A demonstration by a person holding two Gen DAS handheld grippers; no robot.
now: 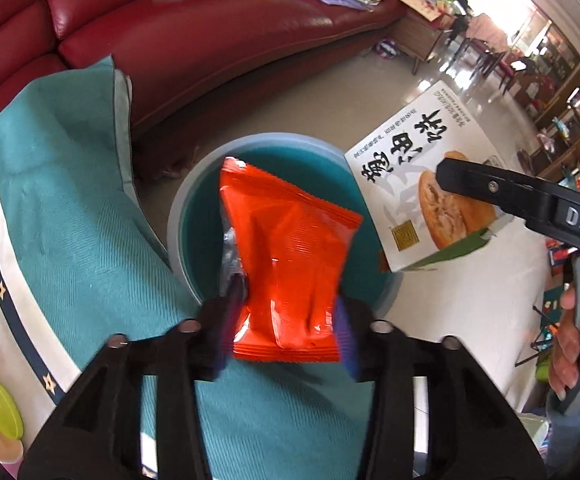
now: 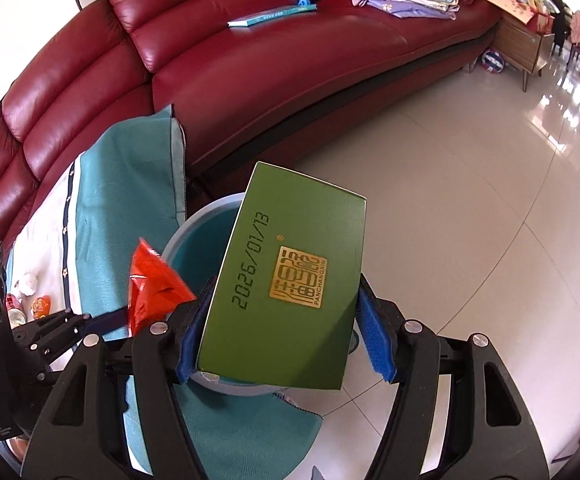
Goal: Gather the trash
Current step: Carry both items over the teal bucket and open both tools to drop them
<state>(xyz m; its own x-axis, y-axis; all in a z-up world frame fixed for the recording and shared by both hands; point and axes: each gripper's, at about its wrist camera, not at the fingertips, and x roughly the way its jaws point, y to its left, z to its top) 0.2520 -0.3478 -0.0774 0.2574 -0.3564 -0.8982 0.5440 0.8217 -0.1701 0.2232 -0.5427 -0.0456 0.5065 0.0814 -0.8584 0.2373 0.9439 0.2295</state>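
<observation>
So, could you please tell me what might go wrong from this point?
1. The orange wrapper sits loose between the left jaws, close to the near rim of the bin; it might flutter onto the teal cloth.
2. The green box looks nearly as wide as the bin's mouth and hangs partly past its rim, so it may catch there or drop to the floor.
</observation>
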